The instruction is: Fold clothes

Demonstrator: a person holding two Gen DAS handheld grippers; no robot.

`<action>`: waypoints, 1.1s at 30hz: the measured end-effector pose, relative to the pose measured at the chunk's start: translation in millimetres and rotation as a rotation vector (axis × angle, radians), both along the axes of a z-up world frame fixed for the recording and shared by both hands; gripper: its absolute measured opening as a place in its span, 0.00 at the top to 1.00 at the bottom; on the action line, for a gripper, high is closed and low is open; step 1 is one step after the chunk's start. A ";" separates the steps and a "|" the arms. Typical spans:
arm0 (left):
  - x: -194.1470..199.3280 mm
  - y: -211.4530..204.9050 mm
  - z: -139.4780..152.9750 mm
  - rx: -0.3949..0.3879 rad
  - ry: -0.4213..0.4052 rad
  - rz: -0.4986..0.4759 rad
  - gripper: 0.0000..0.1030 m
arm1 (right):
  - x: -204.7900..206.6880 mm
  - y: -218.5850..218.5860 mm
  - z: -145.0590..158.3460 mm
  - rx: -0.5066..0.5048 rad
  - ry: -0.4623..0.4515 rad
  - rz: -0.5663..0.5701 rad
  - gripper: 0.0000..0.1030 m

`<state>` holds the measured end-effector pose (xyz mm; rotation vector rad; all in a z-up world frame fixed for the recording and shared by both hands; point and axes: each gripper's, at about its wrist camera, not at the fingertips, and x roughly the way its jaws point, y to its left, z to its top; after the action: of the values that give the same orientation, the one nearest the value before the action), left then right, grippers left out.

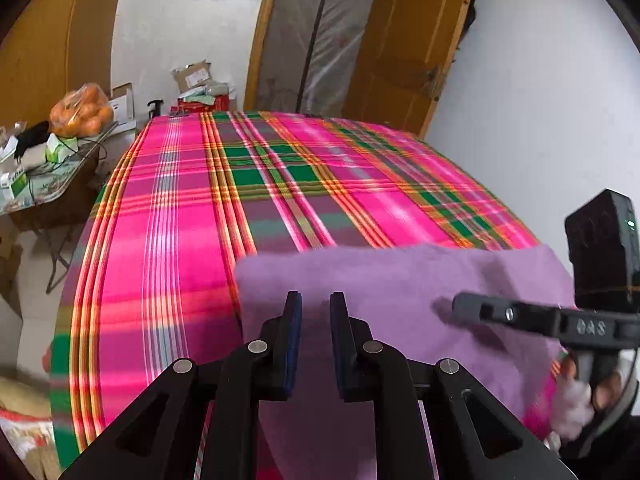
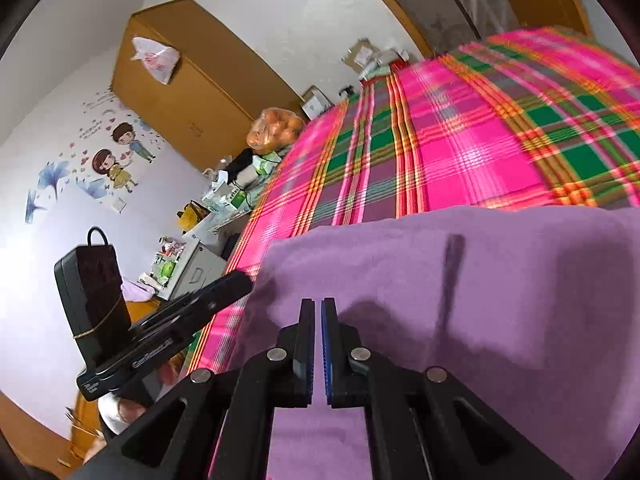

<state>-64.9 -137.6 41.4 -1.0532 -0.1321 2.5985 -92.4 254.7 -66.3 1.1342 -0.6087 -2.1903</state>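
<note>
While the left tool [image 1: 315, 300] gapes slightly, empty, over the purple cloth [image 1: 400, 280], the right tool [image 2: 318, 306] is nearly closed.

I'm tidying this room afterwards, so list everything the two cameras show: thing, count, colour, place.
purple cloth: one, lilac, lying on the near end of the bed.
plaid sheet: one, pink, green and orange, covering the bed.
bag of oranges: one, orange fruit in clear plastic, side table beside the bed.
small boxes: several, green and white, same table.
wardrobe: one, brown wood, against the wall.
wall stickers: one group, cartoon figures and blue flowers, wall below the wardrobe.
left gripper: one, black, fingers slightly apart over the cloth, nothing between them.
right gripper: one, black, fingers almost together over the cloth.
</note>
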 end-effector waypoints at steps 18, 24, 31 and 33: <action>-40.5 -10.3 -16.3 0.046 -0.069 0.043 0.86 | -27.7 43.1 -20.1 -0.119 -0.068 -0.120 0.95; 18.8 -6.4 -7.1 0.086 -0.018 -0.003 0.86 | 25.5 30.0 -6.7 -0.060 0.061 0.040 0.94; 76.9 17.4 -24.0 0.078 0.001 -0.028 0.86 | 69.9 15.1 -3.0 0.112 0.175 0.081 0.97; 86.3 18.8 -25.7 0.070 0.012 -0.016 0.86 | 76.8 12.1 -0.4 0.153 0.202 0.075 0.97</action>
<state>21.4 -118.8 15.7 -1.0104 -0.2102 2.5659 -15.7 266.8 -66.8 0.9769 -0.3117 -2.2815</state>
